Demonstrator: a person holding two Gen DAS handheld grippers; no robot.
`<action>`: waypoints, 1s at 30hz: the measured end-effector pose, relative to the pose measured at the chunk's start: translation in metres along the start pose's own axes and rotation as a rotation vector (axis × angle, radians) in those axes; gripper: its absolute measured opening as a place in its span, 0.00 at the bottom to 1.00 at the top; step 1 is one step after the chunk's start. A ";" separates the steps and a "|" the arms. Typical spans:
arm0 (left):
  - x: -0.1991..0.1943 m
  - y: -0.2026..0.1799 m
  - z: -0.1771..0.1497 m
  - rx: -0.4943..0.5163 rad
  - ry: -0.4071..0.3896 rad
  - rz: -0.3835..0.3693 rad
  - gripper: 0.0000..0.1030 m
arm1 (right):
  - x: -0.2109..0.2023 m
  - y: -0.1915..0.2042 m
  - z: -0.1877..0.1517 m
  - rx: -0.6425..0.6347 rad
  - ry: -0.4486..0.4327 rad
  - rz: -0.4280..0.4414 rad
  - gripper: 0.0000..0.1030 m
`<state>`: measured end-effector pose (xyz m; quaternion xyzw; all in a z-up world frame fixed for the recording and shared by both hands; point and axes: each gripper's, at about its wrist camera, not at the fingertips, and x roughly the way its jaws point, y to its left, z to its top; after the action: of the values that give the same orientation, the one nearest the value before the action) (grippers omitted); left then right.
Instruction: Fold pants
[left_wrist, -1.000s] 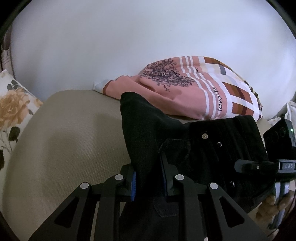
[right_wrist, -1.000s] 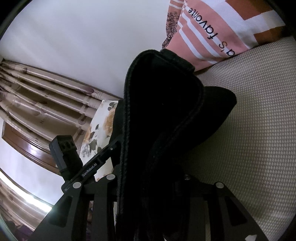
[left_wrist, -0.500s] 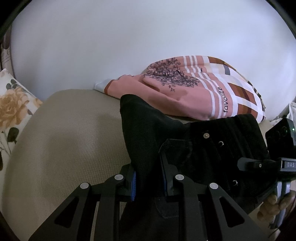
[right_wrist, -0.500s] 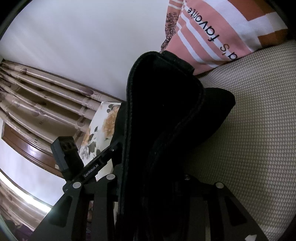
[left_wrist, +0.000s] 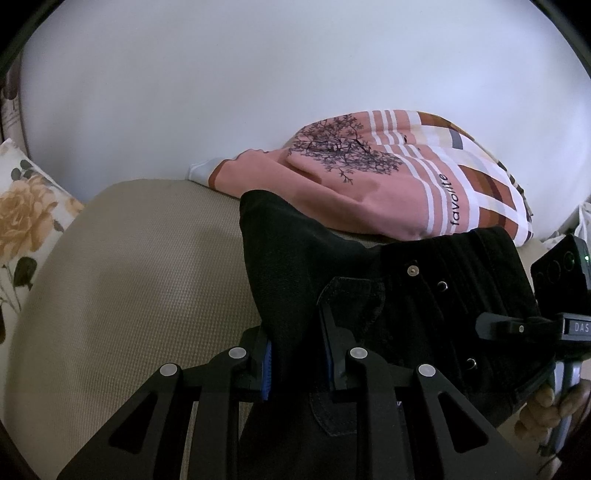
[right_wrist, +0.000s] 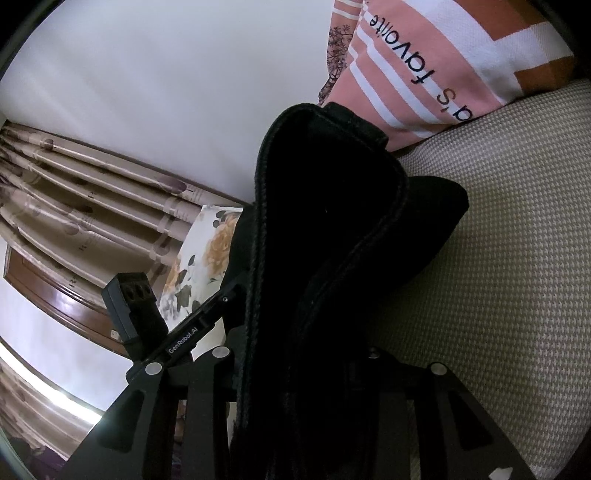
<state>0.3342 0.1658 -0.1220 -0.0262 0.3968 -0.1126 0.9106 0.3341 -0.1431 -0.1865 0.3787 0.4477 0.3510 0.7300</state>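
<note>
Left wrist view: black pants, held above a beige woven cushion, in front of a pink striped pillow; left tongs clamped on a fold of the fabric. Right wrist view: right tongs closed on a thick bunch of the same pants, fingertips hidden by cloth; floral pillow and curtain behind.

Both wrist views look closely past black pants toward the wall.

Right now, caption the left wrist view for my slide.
Left gripper clamps black pants over a beige cushion, pink striped pillow behind.
</note>
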 end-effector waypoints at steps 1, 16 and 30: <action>0.000 0.000 0.000 0.001 0.000 0.001 0.21 | 0.000 0.000 0.000 0.000 0.000 0.000 0.30; 0.007 0.005 -0.001 -0.002 0.001 0.004 0.21 | 0.004 -0.004 0.000 0.005 -0.015 0.001 0.30; 0.015 0.009 -0.005 0.006 -0.004 0.026 0.22 | 0.015 0.008 -0.004 -0.018 -0.017 -0.061 0.30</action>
<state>0.3419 0.1714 -0.1378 -0.0184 0.3949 -0.1019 0.9129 0.3339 -0.1253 -0.1866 0.3613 0.4498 0.3295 0.7474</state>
